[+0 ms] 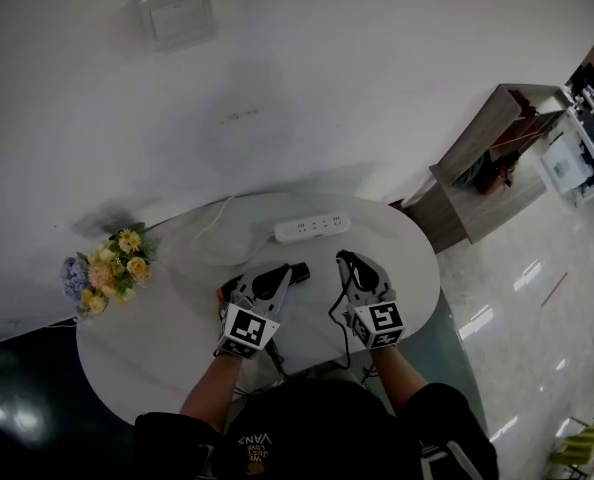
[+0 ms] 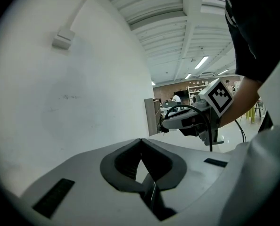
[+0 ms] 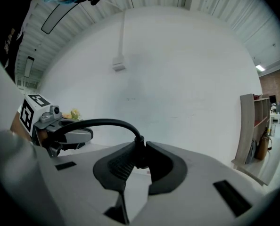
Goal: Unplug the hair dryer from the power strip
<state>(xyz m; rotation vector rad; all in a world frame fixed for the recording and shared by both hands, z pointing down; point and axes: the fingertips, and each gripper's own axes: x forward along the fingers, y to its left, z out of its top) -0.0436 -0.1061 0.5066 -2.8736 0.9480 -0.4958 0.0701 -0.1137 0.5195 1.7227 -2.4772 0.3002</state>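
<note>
Your forearms [image 1: 205, 393] reach forward side by side over the table [image 1: 167, 353]. Each gripper points away from you toward the wall [image 1: 307, 78] and tips only slightly down.

Your left gripper [image 1: 297, 270] has its jaws together, with nothing between them. Your right gripper [image 1: 345, 259] is clamped on the dryer's plug [image 3: 139, 149], with a dark ribbed pad pressed to each side of it. You hold the plug near the strip [image 1: 312, 228] but apart from it.

The black cord [image 3: 97, 123] arcs up out of the plug and bends toward your left gripper. In the head view it hangs in a loop beside your right gripper and runs back toward the near edge of the table.

A dark and orange shape [image 1: 224, 294] shows just under your left gripper. It is too hidden to tell what it is.

The wall is a broad, plain, matt white surface right behind the table. To your right, the floor [image 1: 537, 298] is pale, glossy tile that mirrors the ceiling lights.

The table is white, smooth and rounded, with faint marbling. A wood-grain shelf [image 1: 482, 158] stands open-fronted against the wall on the right.

The strip is a long white plastic bar lying flat near the far edge of the table, and its white lead curves off to the left. A bunch of yellow, pink and blue flowers [image 1: 107, 268] sits at the table's left rim. A small square white box [image 1: 177, 10] is mounted high on the wall.
</note>
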